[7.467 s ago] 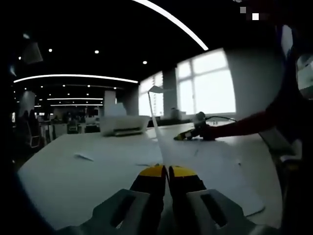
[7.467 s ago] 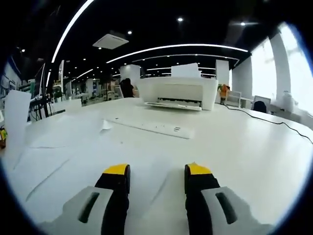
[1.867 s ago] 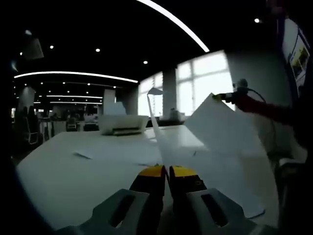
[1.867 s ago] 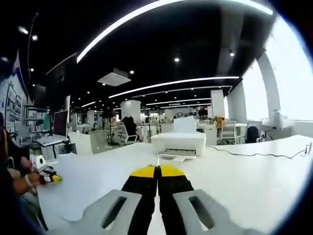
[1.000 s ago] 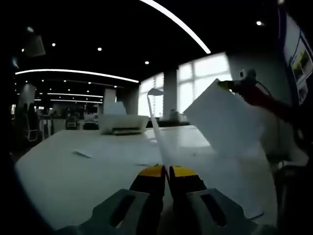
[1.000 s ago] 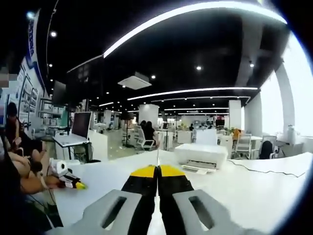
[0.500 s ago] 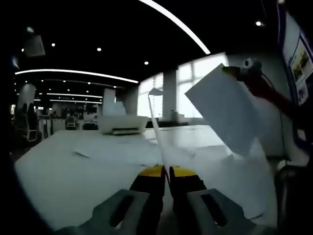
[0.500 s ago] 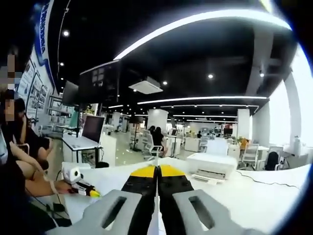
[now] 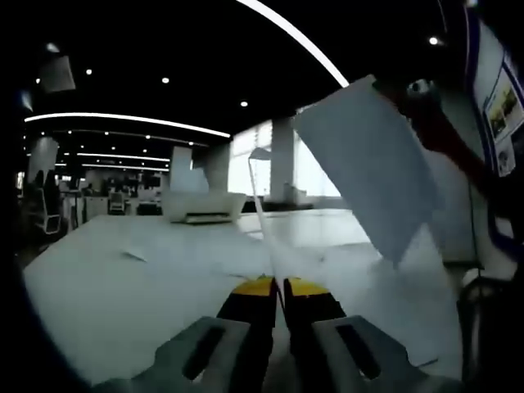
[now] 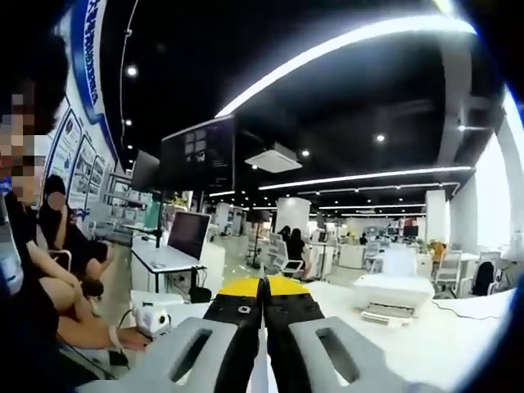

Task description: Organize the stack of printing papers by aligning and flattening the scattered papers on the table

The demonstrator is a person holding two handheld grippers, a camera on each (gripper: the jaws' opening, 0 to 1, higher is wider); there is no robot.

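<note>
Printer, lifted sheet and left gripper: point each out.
printer [image 9: 202,206], left gripper view, on its white front.
lifted sheet [image 9: 368,164], left gripper view, on the middle of its face.
left gripper [image 9: 280,286], left gripper view, between the yellow tips of its jaws.

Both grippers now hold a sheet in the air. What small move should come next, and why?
Probably lower the right gripper so its lifted sheet comes down toward the papers on the table. That sheet hangs tilted above them, while the left gripper holds another sheet upright, so neither is yet aligned flat.
</note>
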